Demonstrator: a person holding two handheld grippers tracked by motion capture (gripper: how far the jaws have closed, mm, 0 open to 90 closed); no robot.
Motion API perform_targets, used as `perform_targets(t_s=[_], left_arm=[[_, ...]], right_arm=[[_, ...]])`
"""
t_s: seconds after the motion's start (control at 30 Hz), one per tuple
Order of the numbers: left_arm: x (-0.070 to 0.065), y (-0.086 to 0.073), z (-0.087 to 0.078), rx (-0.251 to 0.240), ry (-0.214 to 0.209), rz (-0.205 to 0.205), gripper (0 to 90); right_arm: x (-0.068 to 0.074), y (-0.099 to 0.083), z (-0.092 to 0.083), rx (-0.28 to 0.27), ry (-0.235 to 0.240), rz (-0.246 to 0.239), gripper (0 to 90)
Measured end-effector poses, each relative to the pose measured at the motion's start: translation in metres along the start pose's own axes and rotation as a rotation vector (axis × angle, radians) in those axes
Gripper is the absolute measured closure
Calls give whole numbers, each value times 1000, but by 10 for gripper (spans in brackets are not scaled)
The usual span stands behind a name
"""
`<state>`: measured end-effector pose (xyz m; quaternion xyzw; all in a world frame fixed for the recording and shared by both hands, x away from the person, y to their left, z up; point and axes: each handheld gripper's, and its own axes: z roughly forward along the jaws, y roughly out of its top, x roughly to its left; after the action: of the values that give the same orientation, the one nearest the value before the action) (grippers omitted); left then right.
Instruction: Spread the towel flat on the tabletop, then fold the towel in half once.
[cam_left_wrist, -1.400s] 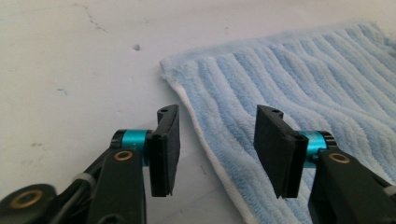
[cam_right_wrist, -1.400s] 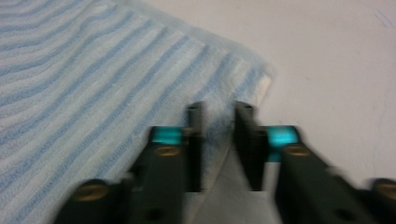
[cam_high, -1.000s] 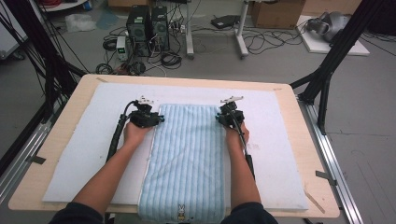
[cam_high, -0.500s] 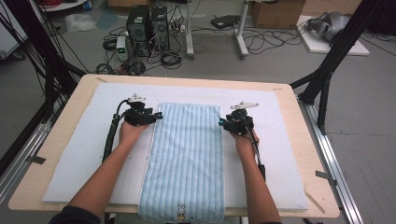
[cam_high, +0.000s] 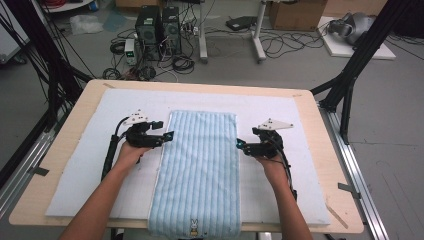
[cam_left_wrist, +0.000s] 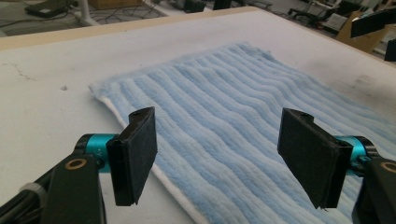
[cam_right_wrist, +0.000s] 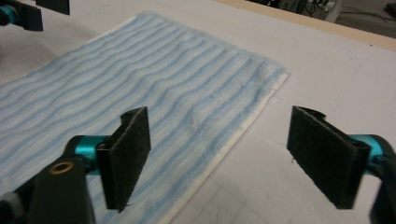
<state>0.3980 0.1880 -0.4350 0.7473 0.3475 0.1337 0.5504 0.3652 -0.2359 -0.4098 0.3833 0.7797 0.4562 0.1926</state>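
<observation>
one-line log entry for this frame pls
left gripper: jaws just opened, nothing between, at towel's left edge | right gripper: jaws just opened, nothing between, at right edge | blue striped towel: flat on white mat, near end overhanging table

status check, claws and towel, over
Left claw and right claw just opened, nothing between jaws. Towel flat on mat, claws at its sides. Nothing in the way.

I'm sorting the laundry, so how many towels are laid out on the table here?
1. A single light blue striped towel lies flat down the middle of the table, between the two grippers, its near end hanging over the table's front edge. Nothing suggests a second one underneath.
</observation>
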Motion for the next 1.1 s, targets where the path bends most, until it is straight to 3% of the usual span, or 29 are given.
perform_targets(t_s=[0.1, 0.27, 0.43, 0.77, 1.1], left_arm=[[-5, 1, -5, -11, 27, -25, 177], [-10, 3, -12, -40, 36, -12, 172], [-10, 2, -16, -49, 47, -36, 172], [-3, 7, -19, -40, 80, -77, 171], [10, 17, -8, -2, 95, -116, 173]], right_arm=[[5, -6, -6, -3, 10, -23, 130], [10, -15, -8, -7, -9, -36, 117], [14, -14, -4, 10, -18, -69, 116], [9, -14, -7, -13, -12, -21, 116], [11, -15, -5, 7, -9, -19, 116]])
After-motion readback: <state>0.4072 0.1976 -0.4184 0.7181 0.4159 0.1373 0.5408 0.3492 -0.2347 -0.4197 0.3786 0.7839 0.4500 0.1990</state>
